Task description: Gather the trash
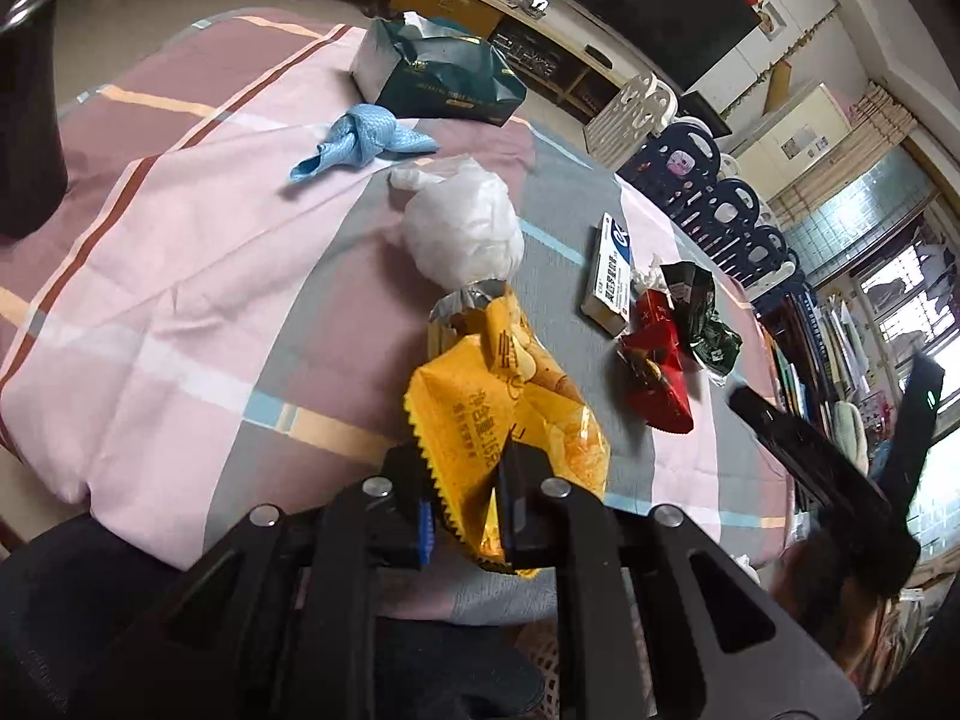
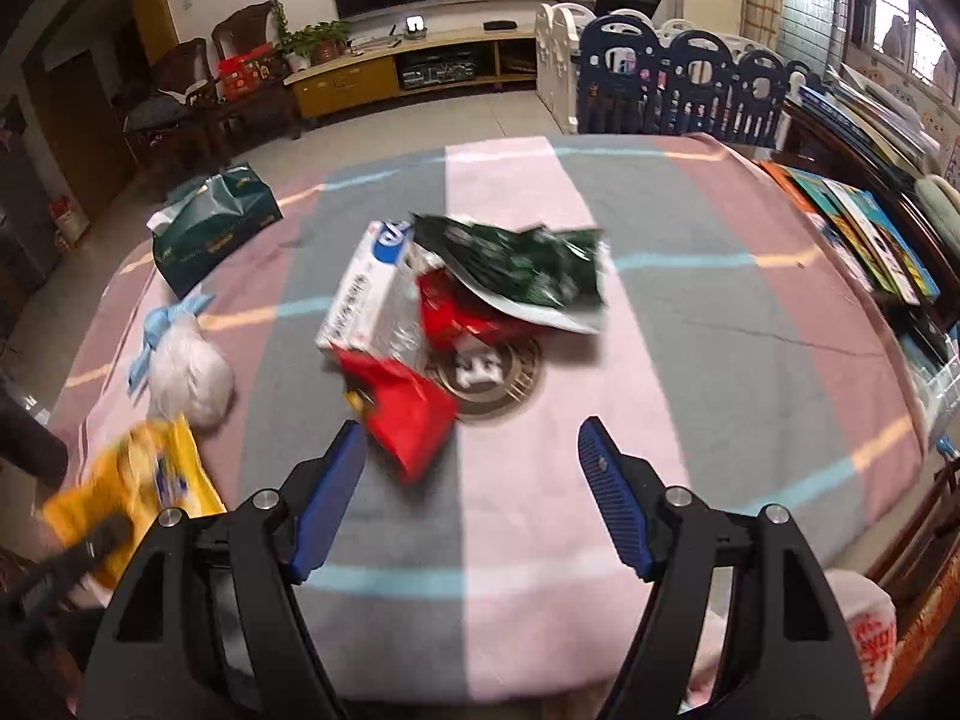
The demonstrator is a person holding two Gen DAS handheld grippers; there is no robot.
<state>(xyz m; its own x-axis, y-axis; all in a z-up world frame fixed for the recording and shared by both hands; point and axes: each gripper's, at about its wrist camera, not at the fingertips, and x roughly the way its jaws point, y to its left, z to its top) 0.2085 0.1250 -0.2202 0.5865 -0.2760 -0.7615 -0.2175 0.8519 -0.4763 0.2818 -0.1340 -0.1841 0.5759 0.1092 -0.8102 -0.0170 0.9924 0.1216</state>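
My left gripper [image 1: 465,480] is shut on the near edge of a yellow snack bag [image 1: 510,396], which lies at the table's front. In the right wrist view the yellow bag [image 2: 150,474] is blurred at lower left. My right gripper [image 2: 471,432] stands open above the cloth with nothing between its fingers, just short of a red wrapper [image 2: 408,414]. Behind it lie a white and blue box [image 2: 366,294], a second red wrapper [image 2: 462,312] and a dark green wrapper [image 2: 522,264]. A knotted white plastic bag [image 1: 462,228] sits beyond the yellow bag.
A blue cloth [image 1: 360,141] and a dark green tissue pack [image 1: 438,72] lie at the far side of the striped tablecloth [image 1: 180,276]. A round brown disc [image 2: 498,378] sits under the wrappers. Books [image 2: 870,228] line the right edge. A white bag [image 2: 864,618] hangs at lower right.
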